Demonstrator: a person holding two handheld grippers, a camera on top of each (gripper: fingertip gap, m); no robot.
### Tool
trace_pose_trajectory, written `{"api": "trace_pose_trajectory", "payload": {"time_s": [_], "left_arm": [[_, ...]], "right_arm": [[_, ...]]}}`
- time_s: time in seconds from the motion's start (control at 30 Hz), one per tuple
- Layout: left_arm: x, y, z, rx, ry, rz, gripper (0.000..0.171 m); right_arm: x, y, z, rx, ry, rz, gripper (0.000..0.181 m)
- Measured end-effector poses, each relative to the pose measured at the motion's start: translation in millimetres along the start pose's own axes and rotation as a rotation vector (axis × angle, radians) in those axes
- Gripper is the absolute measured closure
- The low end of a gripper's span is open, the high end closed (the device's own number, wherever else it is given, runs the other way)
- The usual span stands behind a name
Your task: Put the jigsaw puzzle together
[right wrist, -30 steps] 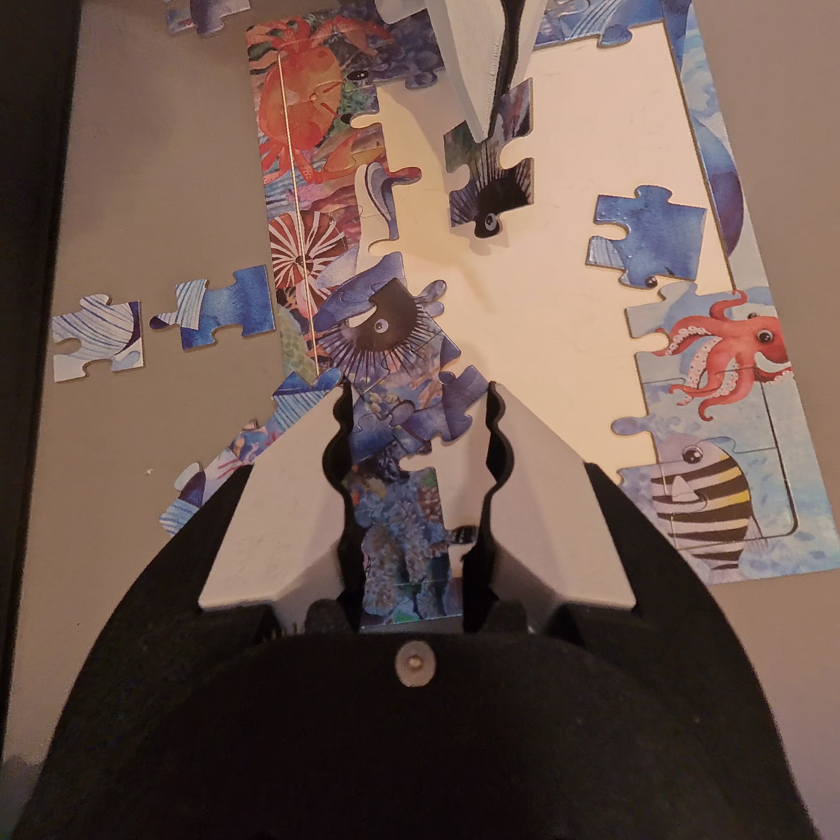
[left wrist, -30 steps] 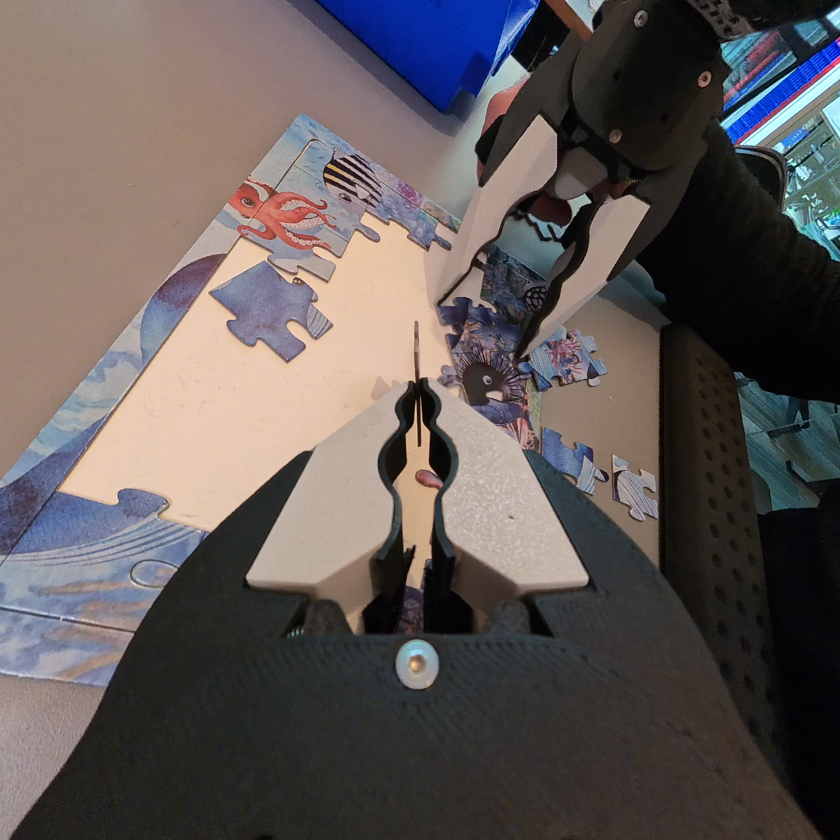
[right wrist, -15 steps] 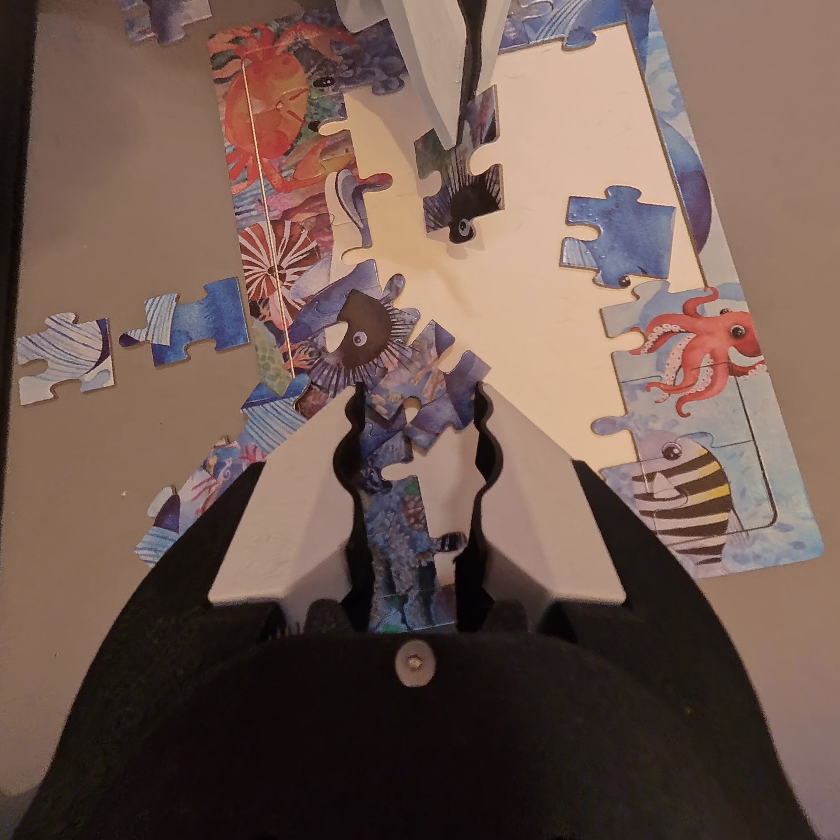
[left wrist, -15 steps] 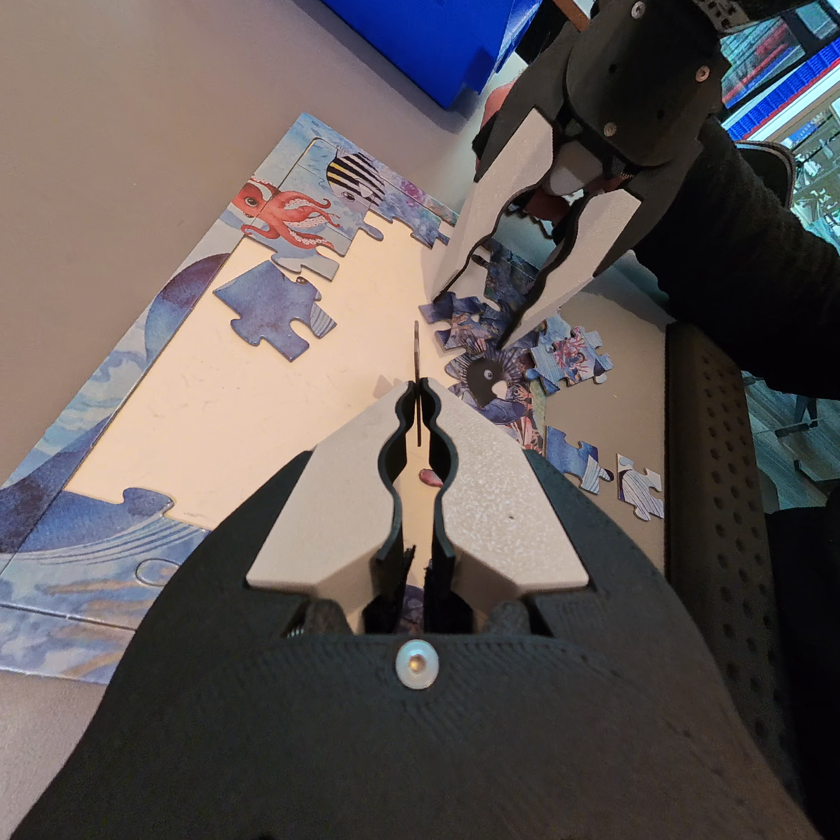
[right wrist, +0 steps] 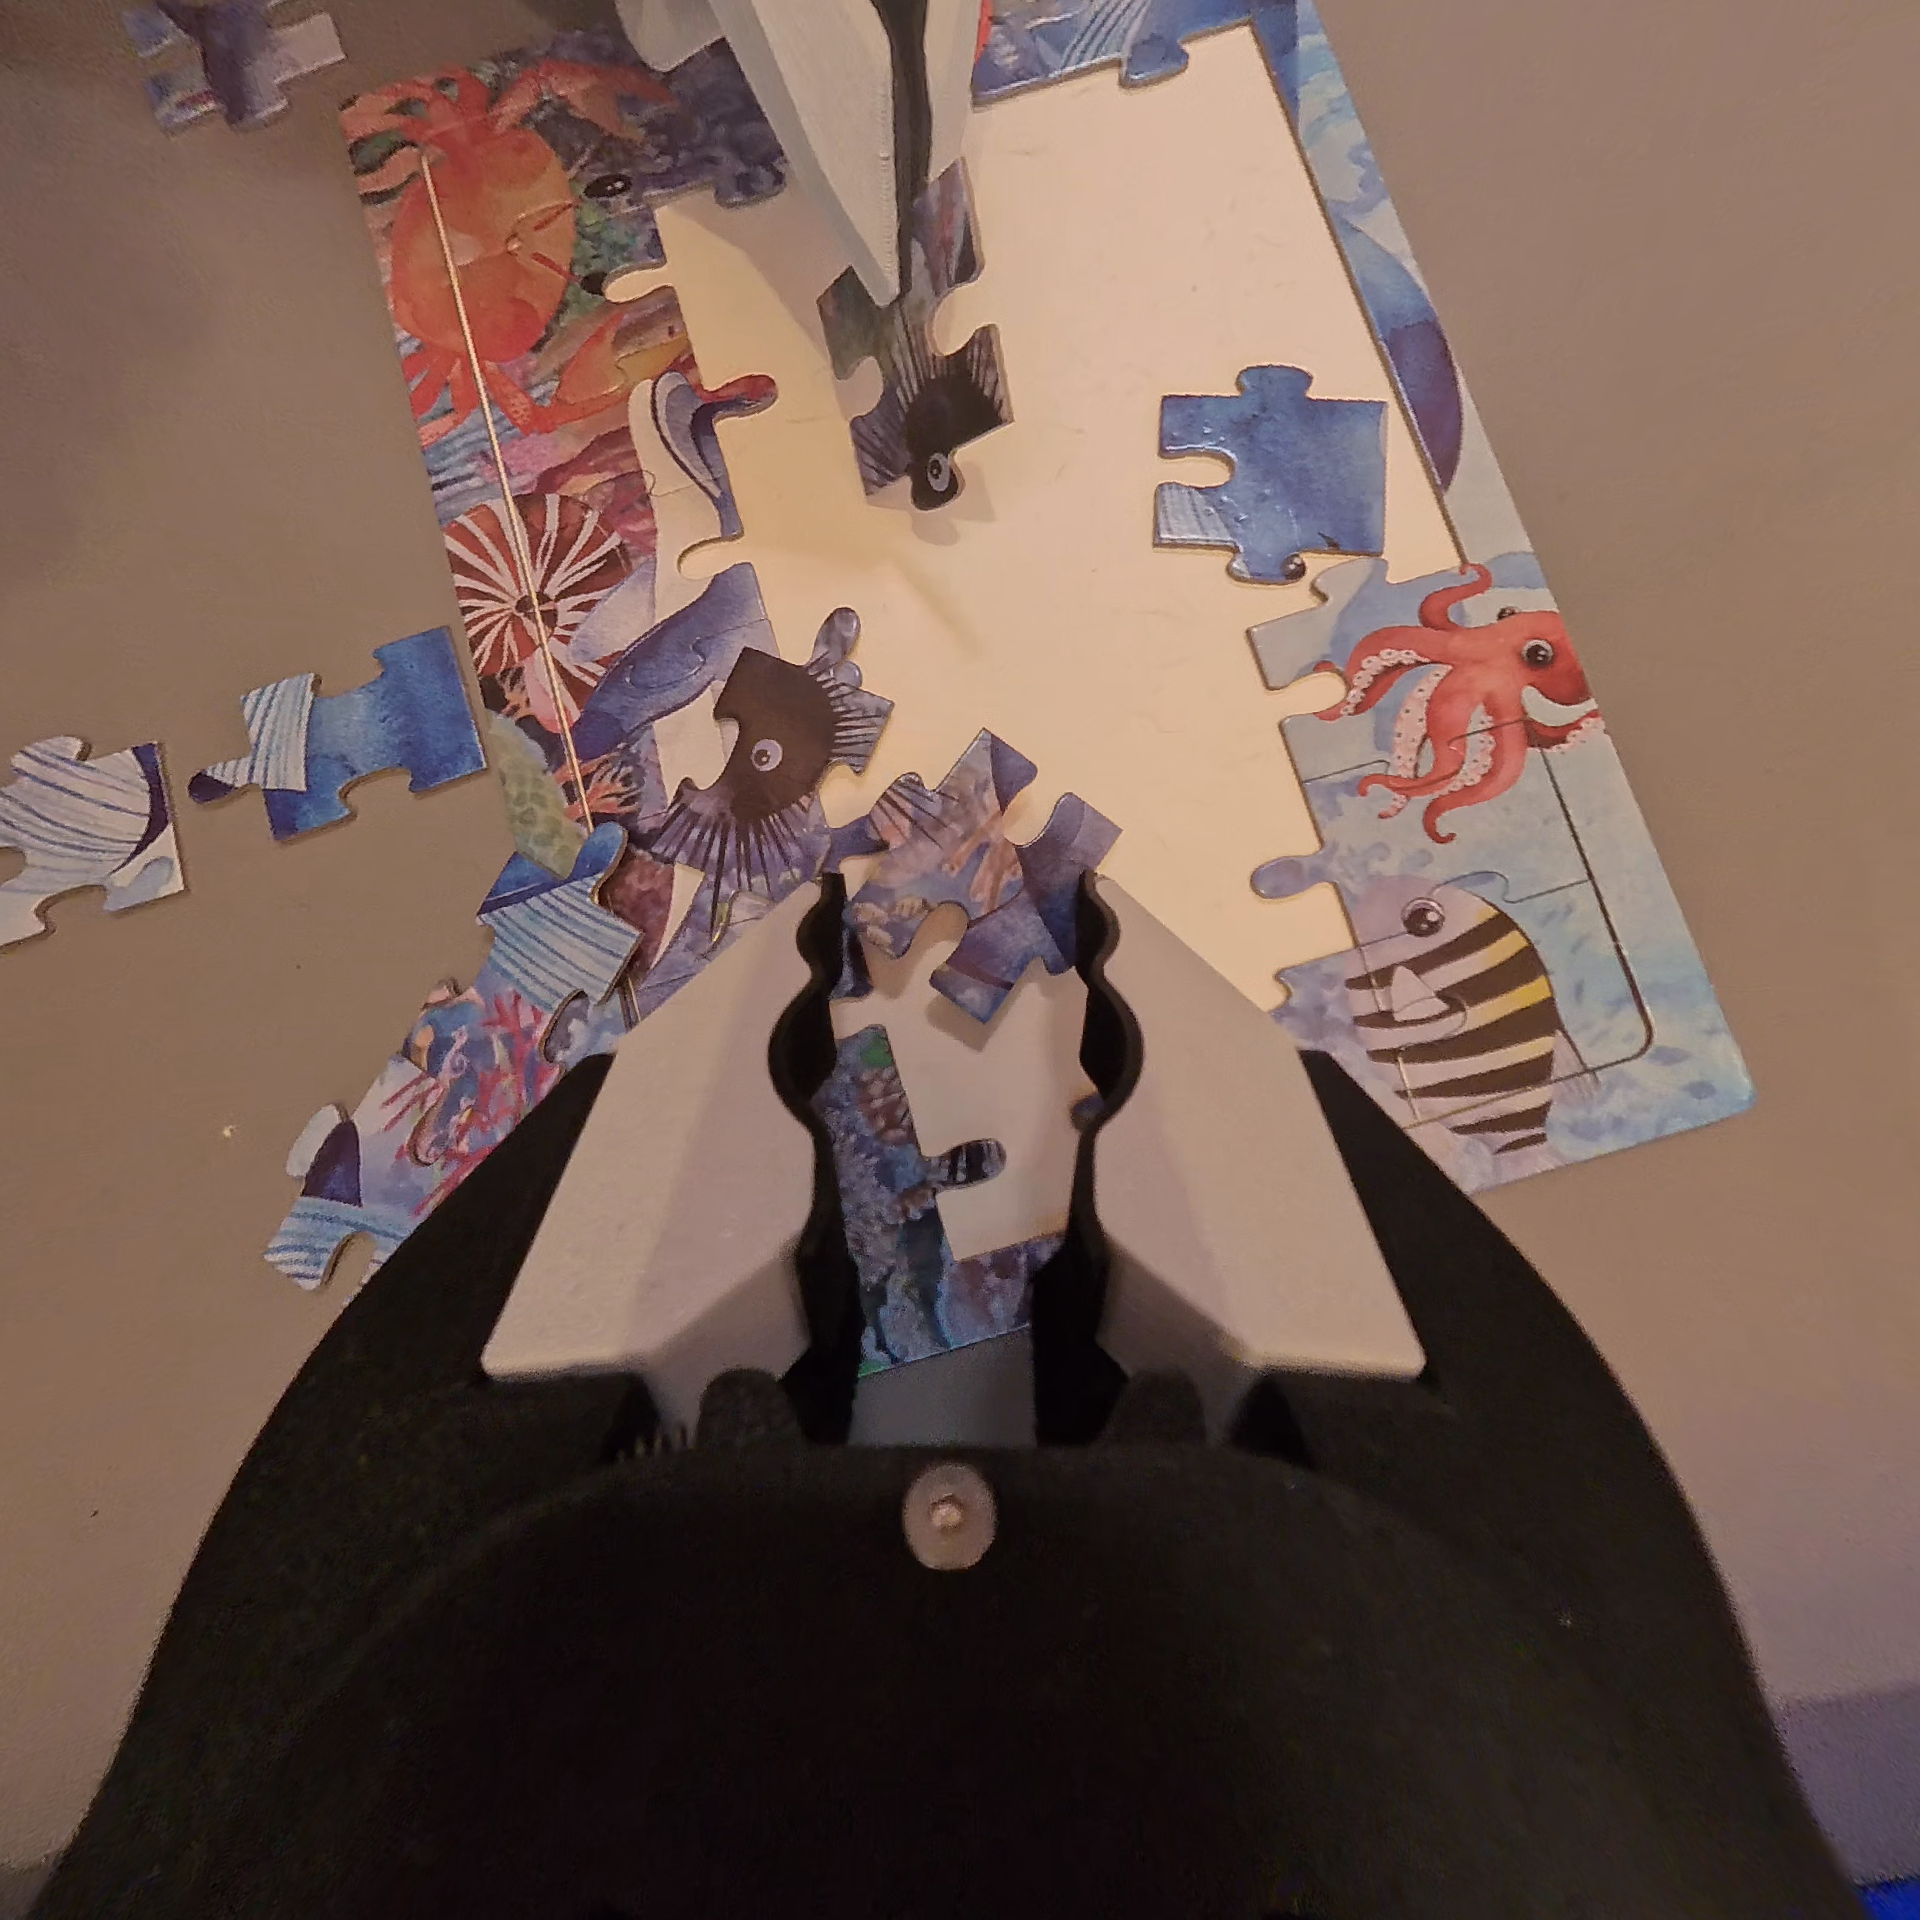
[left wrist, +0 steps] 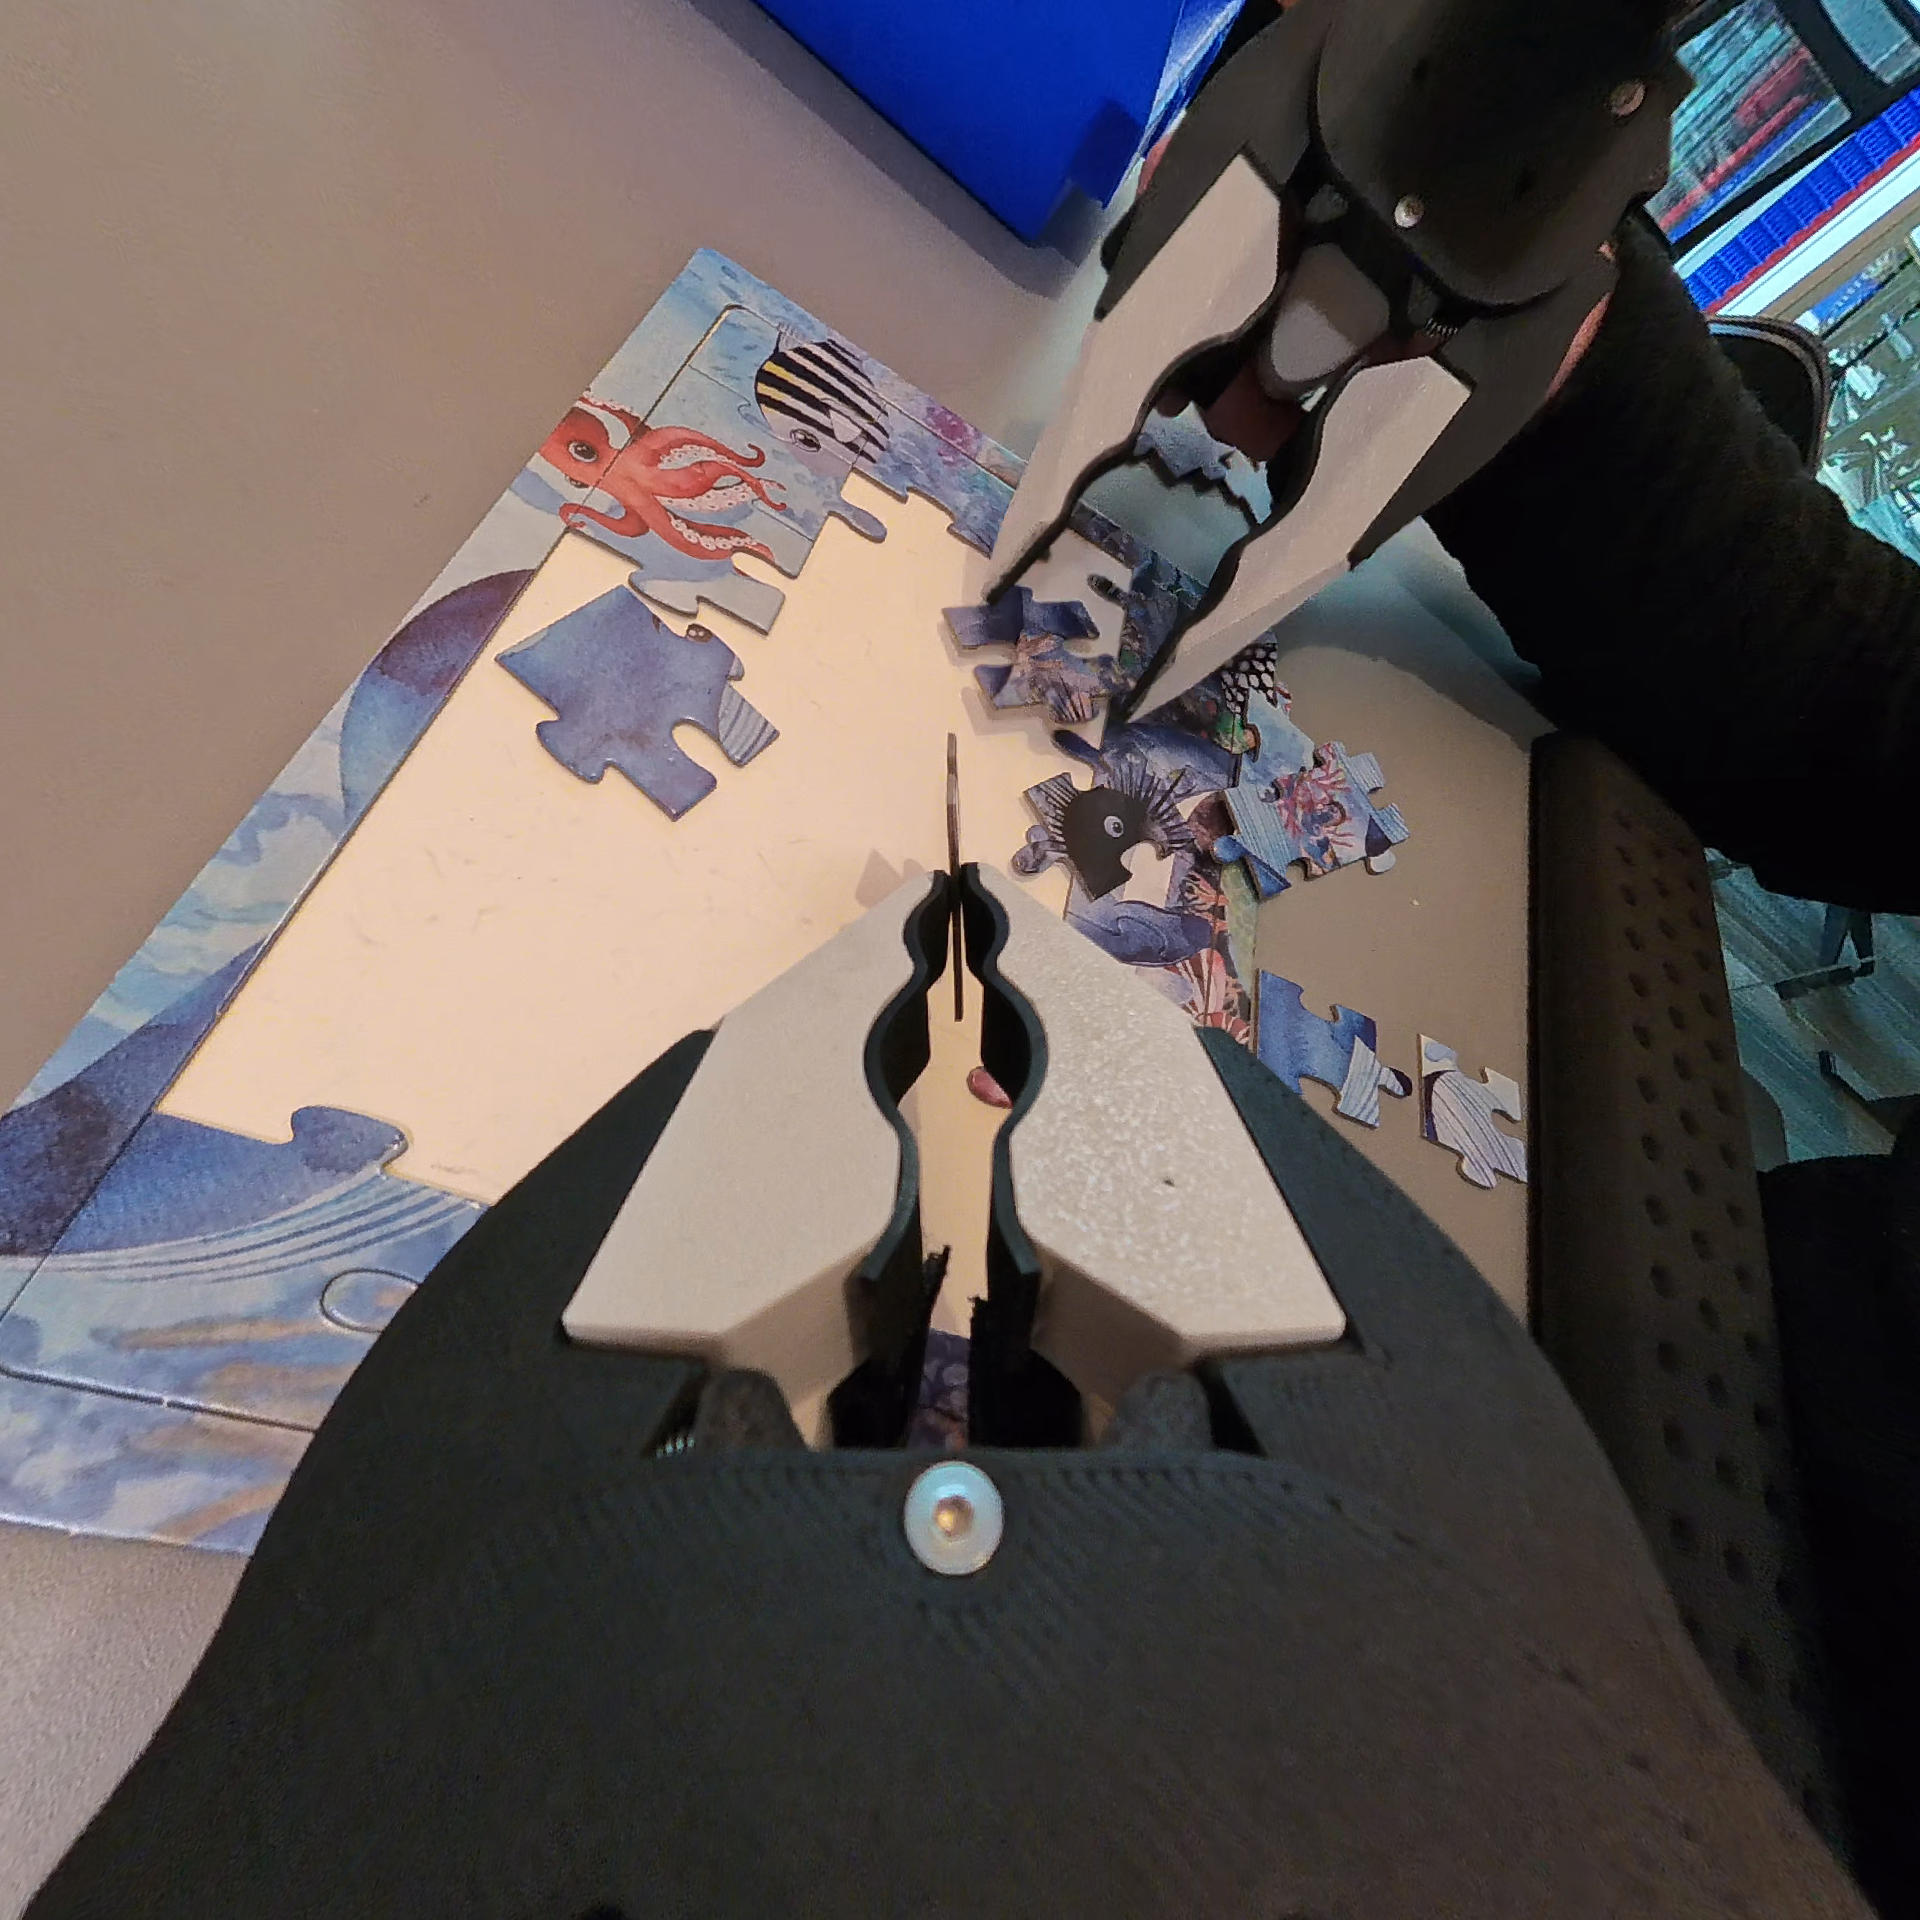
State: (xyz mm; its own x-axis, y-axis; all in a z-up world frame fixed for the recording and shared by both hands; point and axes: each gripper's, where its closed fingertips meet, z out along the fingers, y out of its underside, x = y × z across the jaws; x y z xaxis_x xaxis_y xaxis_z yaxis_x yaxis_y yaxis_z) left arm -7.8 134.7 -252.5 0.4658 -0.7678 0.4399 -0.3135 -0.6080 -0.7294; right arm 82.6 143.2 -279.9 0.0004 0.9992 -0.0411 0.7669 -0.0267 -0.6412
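The puzzle tray [right wrist: 1049, 644] lies on the table with a bare cream middle and joined pieces along its borders; it also shows in the left wrist view [left wrist: 499, 935]. My left gripper [left wrist: 954, 878] is shut on a dark fish piece [right wrist: 920, 400], held upright above the tray and seen edge-on in its own view. My right gripper [right wrist: 958, 888] is open, its tips on either side of a loose blue coral piece [right wrist: 977, 862] lying on the tray; that gripper also shows in the left wrist view [left wrist: 1060, 655]. A black spiky fish piece [right wrist: 769, 769] lies loose beside it.
A loose blue piece [right wrist: 1273, 478] lies on the bare tray near the octopus [right wrist: 1455, 686]. Several loose pieces [right wrist: 353, 717] lie on the table left of the tray. A blue box [left wrist: 987, 94] stands beyond the tray. A black perforated chair [left wrist: 1642, 1039] is beside the table. The tips of one gripper are about 10 centimeters away from the tips of the other.
My right gripper has shifted over the tray, and the blue coral piece and black spiky fish piece have turned and slid a little. My left gripper still holds its piece in place.
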Motion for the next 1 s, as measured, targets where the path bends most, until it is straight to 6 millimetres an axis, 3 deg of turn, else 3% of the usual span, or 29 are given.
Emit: {"api": "trace_pose_trajectory", "payload": {"time_s": [0.33, 0.63, 0.77, 1.0], "left_arm": [[-1, 1, 0, -0.002, -0.002, -0.001, 0.171], [-1, 2, 2, -0.006, 0.002, -0.004, 0.171], [0, 2, 2, -0.005, 0.003, -0.004, 0.171], [0, 2, 3, -0.006, 0.006, -0.004, 0.171]], "right_arm": [[26, -3, -9, 0.008, 0.149, 0.083, 0.138], [45, 6, -5, -0.027, 0.250, 0.313, 0.138], [49, 3, -3, -0.006, 0.280, 0.407, 0.138], [41, -3, -5, -0.039, 0.285, 0.380, 0.130]]}}
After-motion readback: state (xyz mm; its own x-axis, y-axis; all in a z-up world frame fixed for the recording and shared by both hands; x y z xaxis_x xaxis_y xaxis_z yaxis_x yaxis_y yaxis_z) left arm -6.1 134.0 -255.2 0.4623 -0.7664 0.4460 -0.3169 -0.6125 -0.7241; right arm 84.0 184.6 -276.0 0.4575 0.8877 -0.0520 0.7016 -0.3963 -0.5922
